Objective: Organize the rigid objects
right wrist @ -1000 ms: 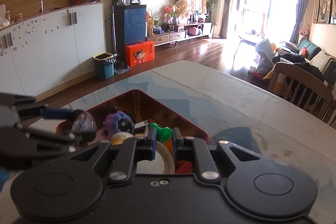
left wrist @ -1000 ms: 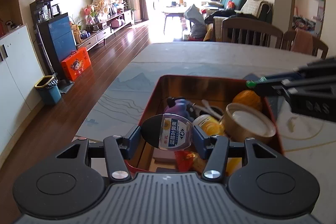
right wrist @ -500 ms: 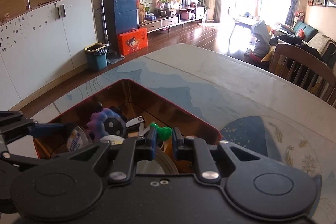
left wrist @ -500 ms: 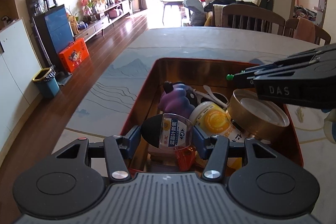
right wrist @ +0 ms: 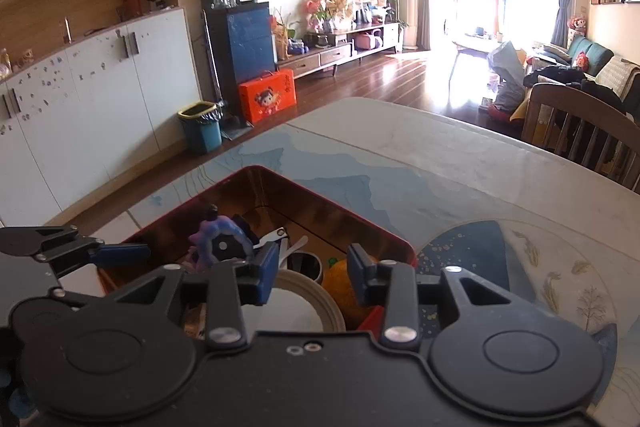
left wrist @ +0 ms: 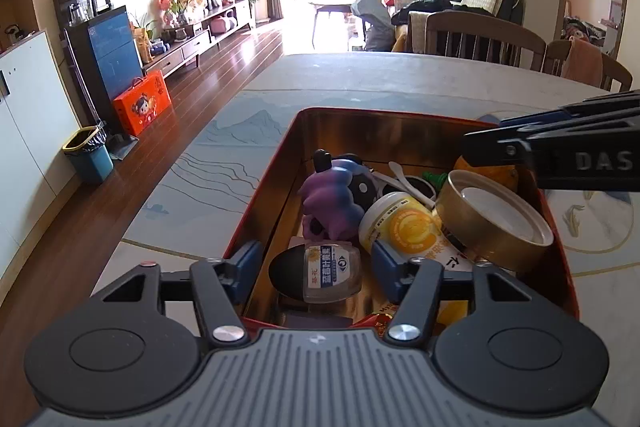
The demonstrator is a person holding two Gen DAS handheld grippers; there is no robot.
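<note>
A broad desk (left wrist: 360,75) with a pale landscape-print cover carries a red rectangular tin (left wrist: 272,187) with a glossy gold lining, full of rigid bits. The left claw (left wrist: 316,267), jaws just widened, stands apart around a small clear bottle (left wrist: 332,273) with a blue-lettered label lying in the tin, pads clear of it. The right claw (right wrist: 312,267), marked "DAS", has just opened, empty, above a round gold lid (right wrist: 304,303).

Black left hand-held gripper (left wrist: 316,269), blue pads, silver screws, ribbed grey housing

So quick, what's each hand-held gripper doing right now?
Left hand-held gripper: just opened, the small bottle loose between its pads in the red tin.
Right hand-held gripper: just opened, holding nothing.
</note>
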